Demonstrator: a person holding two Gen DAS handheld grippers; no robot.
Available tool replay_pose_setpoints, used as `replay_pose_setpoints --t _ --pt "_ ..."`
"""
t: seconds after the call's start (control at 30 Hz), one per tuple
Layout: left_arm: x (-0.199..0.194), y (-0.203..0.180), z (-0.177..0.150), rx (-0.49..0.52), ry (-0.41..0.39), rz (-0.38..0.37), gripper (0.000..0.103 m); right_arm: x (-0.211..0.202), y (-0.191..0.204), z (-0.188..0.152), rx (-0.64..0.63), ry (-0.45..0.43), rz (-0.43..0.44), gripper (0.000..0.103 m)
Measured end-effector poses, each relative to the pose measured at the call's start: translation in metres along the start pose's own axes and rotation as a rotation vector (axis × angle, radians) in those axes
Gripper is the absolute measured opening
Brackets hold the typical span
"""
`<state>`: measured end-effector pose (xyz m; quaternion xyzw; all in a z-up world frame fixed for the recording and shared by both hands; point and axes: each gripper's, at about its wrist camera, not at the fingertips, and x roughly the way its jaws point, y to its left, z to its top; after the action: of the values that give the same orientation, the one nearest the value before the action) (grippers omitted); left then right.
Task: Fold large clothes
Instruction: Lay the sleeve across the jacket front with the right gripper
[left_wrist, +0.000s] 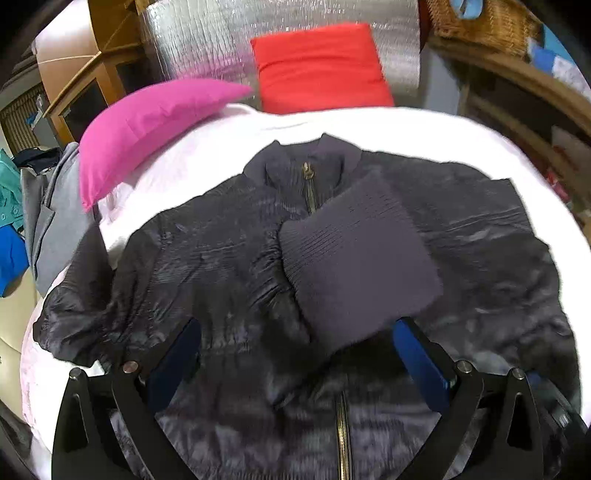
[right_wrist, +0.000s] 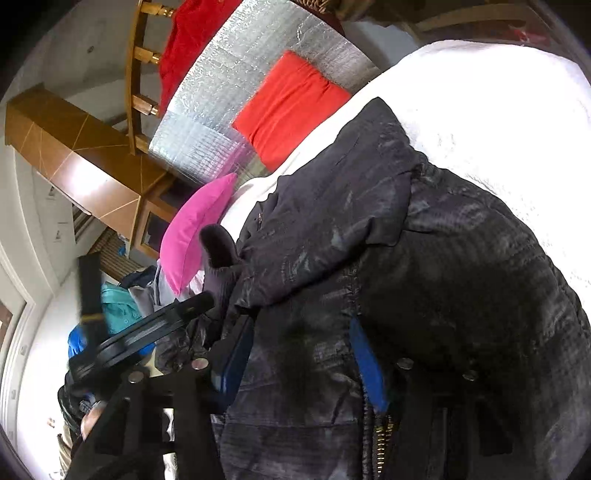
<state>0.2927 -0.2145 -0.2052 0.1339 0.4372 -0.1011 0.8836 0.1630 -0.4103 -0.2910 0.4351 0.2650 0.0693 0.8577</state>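
Dark navy zip-up jacket (left_wrist: 229, 258) spread front-up across a white-covered bed (left_wrist: 424, 129), collar at the far side, brass zipper (left_wrist: 309, 192) down the middle. 1 sleeve folded inward over the chest, its ribbed knit cuff (left_wrist: 354, 258) right of the zipper. Left tongs (left_wrist: 295, 343) hovering over the jacket's near half, blue-padded fingers (left_wrist: 417, 354) spread wide, gripping nothing. Right tongs (right_wrist: 299, 354) low at the jacket's near edge by the zipper's end, half parted, dark fabric lying between the blue pads; firm pinch or not, cannot tell. Pink pillow (left_wrist: 147, 125) at far left of the bed, red pillow (left_wrist: 317, 70) behind against a silver foil panel (left_wrist: 207, 33). Heaped clothes (left_wrist: 22, 214) beside the bed at left.
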Motion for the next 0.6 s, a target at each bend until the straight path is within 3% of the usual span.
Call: replay_pose_setpoints --t 0.03,0.1,0.13,0.2,0.37,0.53,0.6 --pt "0.007 0.004 0.001 -0.013 0.026 0.001 0.099 -0.002 -0.003 -0.001 -0.009 -0.002 0.000 0.058" --pt "0.014 0.020 0.003 -0.058 0.061 -0.001 0.077 -0.001 -0.001 -0.005 -0.051 -0.008 -0.018 0.058" --pt "0.015 0.032 0.003 -0.086 0.071 -0.002 0.073 0.001 0.001 -0.007 -0.072 -0.012 -0.032 0.058" --pt "0.014 0.059 0.002 -0.131 0.075 0.007 0.073 0.001 0.004 -0.011 -0.115 -0.019 -0.056 0.060" --pt "-0.022 0.128 -0.010 -0.184 0.028 0.150 0.073 0.003 0.010 -0.016 -0.171 -0.025 -0.076 0.067" --pt "-0.060 0.163 -0.045 -0.185 -0.003 0.155 0.073 0.001 0.012 -0.016 -0.167 -0.015 -0.099 0.068" --pt "-0.062 0.165 -0.061 -0.180 0.015 0.120 0.074 -0.006 0.016 -0.010 -0.123 0.008 -0.084 0.076"
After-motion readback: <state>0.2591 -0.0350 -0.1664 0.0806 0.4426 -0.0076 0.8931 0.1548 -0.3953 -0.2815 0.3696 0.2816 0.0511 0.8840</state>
